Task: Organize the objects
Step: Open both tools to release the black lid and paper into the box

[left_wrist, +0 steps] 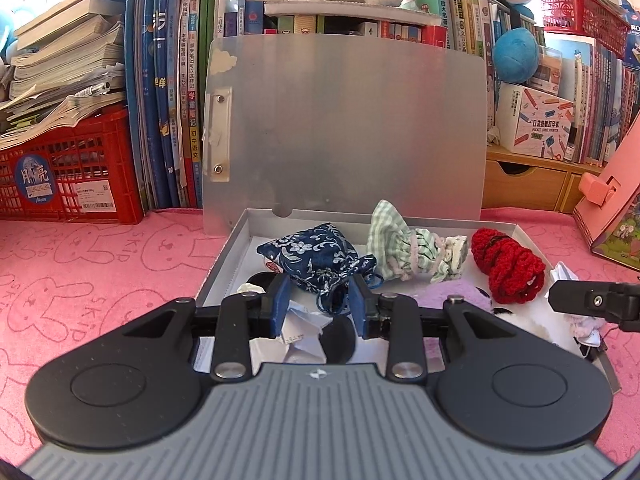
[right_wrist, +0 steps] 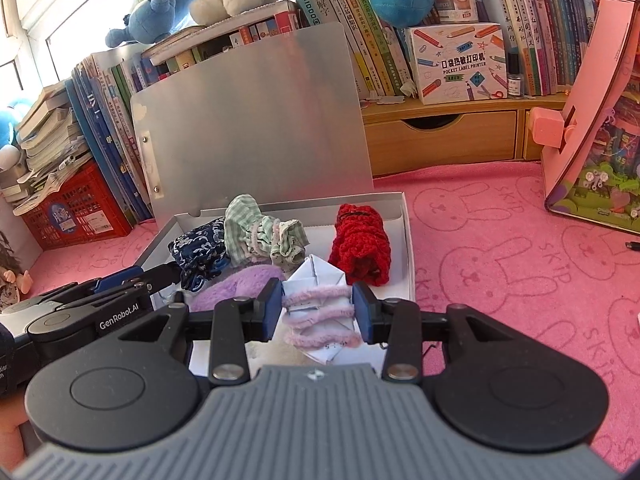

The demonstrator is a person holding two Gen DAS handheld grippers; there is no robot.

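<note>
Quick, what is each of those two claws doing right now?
Left gripper: closed on the blue floral pouch.
Right gripper: closed on the folded paper wrapped in pink yarn.

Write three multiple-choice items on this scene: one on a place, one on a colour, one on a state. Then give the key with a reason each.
1. Where does the crocheted pouch lie?
A. In the white box, at its right side
B. On the pink cloth outside the box
C. On the wooden drawer unit

2. What colour is the crocheted pouch?
A. Green
B. Red
C. Yellow

3. What is the right gripper doing?
A. Hanging open over nothing
B. Shut on the folded paper bundle
C. Gripping a book

Key: 1 A, it sits against the box's right wall. 2 B, its yarn is plainly red. 3 B, the jaws press both sides of the paper wrapped in pink cord.
</note>
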